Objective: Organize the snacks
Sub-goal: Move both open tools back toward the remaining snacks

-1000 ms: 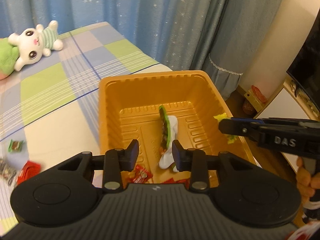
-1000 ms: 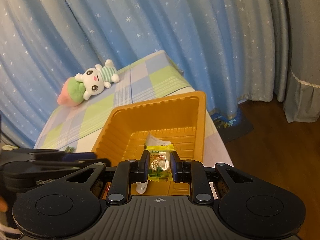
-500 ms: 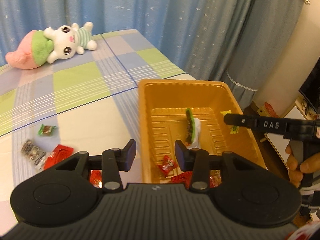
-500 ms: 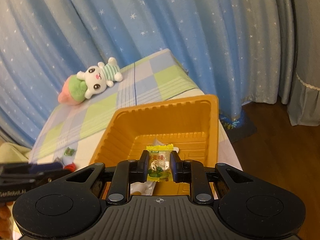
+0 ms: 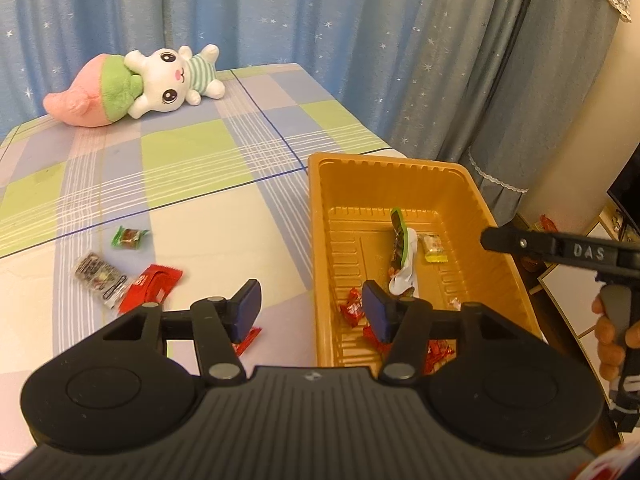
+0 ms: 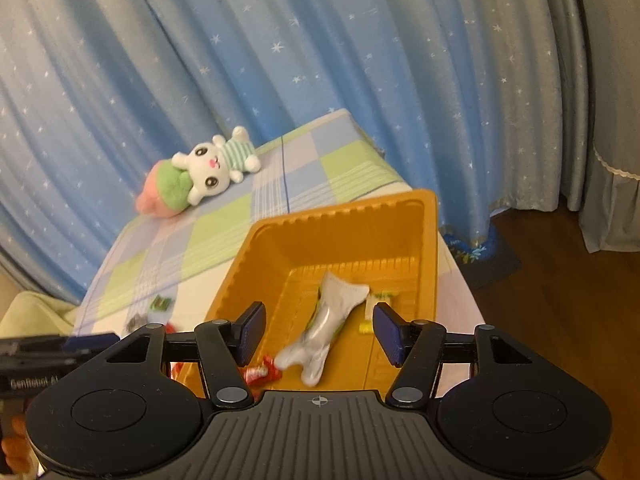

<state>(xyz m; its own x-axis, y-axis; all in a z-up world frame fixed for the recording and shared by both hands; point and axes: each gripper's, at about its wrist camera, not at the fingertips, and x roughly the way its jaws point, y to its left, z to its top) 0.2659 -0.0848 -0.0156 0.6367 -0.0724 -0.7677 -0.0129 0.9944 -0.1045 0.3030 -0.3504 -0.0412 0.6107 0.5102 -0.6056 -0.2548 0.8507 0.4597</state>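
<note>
Step in hand: drop-off into orange tray (image 5: 496, 240); right gripper (image 6: 320, 334) above tray, jaws opening, nothing between them; small yellow packet (image 5: 434, 247) lies on tray floor beside long green-white pouch (image 5: 402, 256); left gripper (image 5: 310, 308) straddles tray's left wall, jaws opening, empty; loose snacks on bed left of tray: red wrapper (image 5: 154, 286), green candy (image 5: 129, 237), clear packet (image 5: 96, 274); next move, judged: left gripper swings left of tray, descends over red wrapper, closes.

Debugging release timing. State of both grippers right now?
Left gripper: fingers opening, nothing between them.
Right gripper: fingers opening, empty; yellow candy lies in the orange tray.
</note>
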